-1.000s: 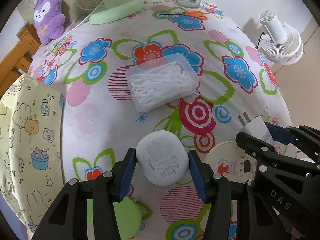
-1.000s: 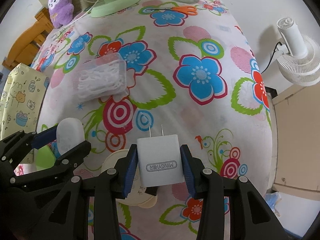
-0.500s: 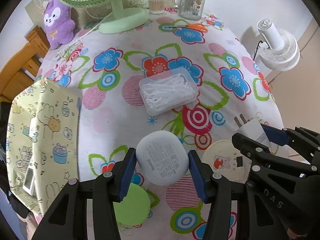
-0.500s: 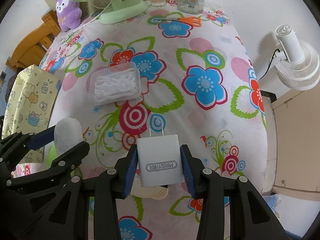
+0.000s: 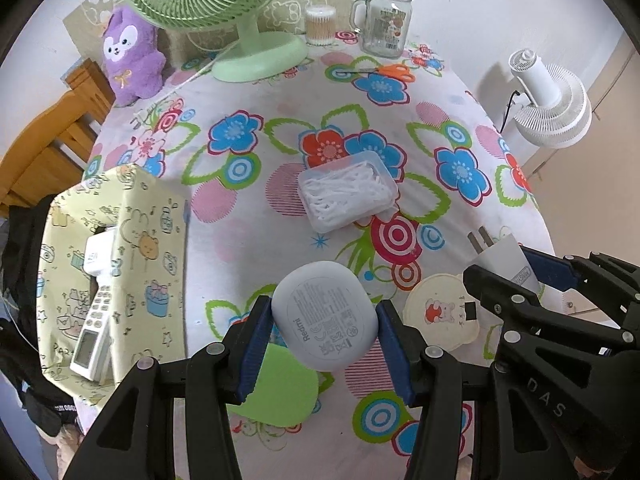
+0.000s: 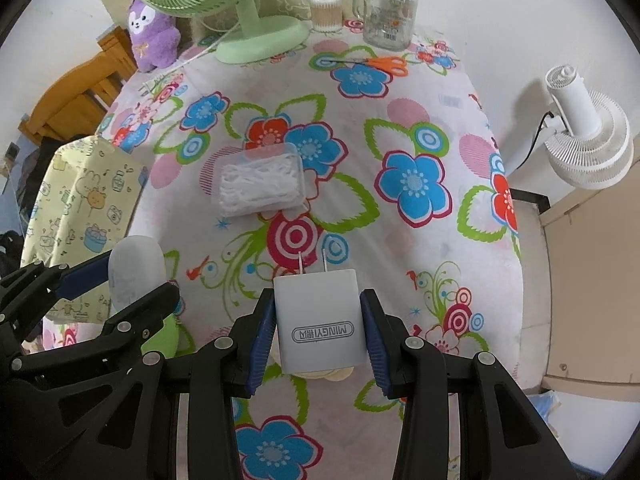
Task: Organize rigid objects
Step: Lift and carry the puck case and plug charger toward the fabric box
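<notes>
My left gripper [image 5: 324, 322] is shut on a white rounded earbud case [image 5: 325, 316], held in the air above the flowered tablecloth [image 5: 248, 240]. My right gripper [image 6: 318, 318] is shut on a white plug charger [image 6: 320, 316], prongs pointing away, also lifted off the table. Each gripper shows in the other's view: the right one with the charger [image 5: 502, 258] at the right edge, the left one with the case [image 6: 134, 270] at the left. A clear box of floss picks [image 5: 348, 194] lies mid-table. A yellow patterned fabric bin [image 5: 120, 264] at the table's left holds a white remote [image 5: 94, 340].
A green round lid [image 5: 280, 394] and a cream cartoon lid [image 5: 440, 314] lie on the table under the grippers. At the far edge stand a green fan [image 5: 224, 8], a purple plush toy [image 5: 130, 56], a cotton swab jar [image 5: 320, 24], a glass mug jar [image 5: 386, 20] and orange scissors [image 5: 394, 72]. A white fan [image 5: 552, 108] stands off the right side.
Both grippers have risen with their objects still gripped. The table looks farther away, and the fabric bin with the remote has come into the left wrist view.
</notes>
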